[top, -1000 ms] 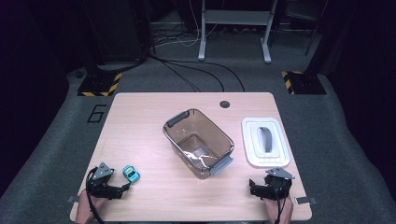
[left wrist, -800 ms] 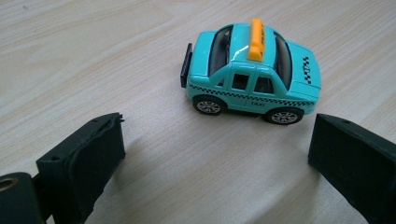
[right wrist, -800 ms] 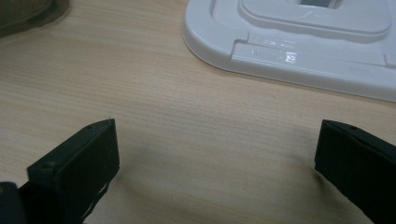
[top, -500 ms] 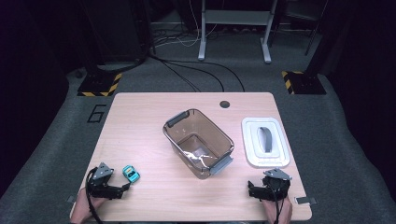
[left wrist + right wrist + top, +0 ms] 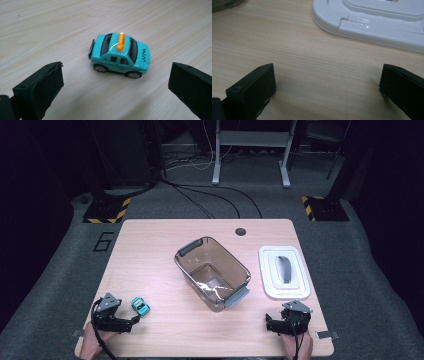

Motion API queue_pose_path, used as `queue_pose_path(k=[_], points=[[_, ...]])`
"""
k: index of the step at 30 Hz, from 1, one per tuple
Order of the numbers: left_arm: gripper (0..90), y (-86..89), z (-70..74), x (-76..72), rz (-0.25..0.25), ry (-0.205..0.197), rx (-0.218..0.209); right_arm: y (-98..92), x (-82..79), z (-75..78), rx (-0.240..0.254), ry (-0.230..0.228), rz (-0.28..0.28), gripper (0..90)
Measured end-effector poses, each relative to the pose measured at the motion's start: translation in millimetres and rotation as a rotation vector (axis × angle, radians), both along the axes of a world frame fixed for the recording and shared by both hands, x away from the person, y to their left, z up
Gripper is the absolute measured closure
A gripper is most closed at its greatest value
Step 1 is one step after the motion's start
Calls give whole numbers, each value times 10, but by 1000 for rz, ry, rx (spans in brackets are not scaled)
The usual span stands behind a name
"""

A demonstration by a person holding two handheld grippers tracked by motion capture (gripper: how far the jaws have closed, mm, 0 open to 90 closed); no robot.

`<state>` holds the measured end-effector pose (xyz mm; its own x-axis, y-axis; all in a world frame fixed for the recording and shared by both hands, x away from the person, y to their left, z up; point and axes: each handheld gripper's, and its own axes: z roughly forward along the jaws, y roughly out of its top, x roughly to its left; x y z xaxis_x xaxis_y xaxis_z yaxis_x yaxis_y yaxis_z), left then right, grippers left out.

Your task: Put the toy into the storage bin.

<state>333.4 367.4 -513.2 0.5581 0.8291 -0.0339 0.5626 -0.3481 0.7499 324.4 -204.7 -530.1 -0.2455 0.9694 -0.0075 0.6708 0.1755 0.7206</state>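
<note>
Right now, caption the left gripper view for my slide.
Left gripper, jaws wide open, faces a teal toy taxi standing untouched on the wooden table.

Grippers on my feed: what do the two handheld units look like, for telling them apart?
They look alike. The left claw and right claw each have a black body with a grey three-cornered plate on top, two blocky black jaws, and a black cable trailing back over the hand.

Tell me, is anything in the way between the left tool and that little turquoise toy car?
Nothing visible. The left tool has just been opening its jaws, and they stand wide apart with bare table between them and the toy car, which sits on its wheels just ahead, untouched.
</note>
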Motion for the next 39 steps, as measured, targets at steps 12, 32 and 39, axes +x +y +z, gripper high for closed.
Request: queue_pose_path(k=[12,32,39], points=[[0,-160,-46,180,-29,27,-6,-1,0,0,0,0,0,0],[222,-217,-134,201,-34,5,40,2,-3,1,2,2,-4,0],[246,-220,-128,183,-38,7,47,2,-4,1,2,2,-4,0]])
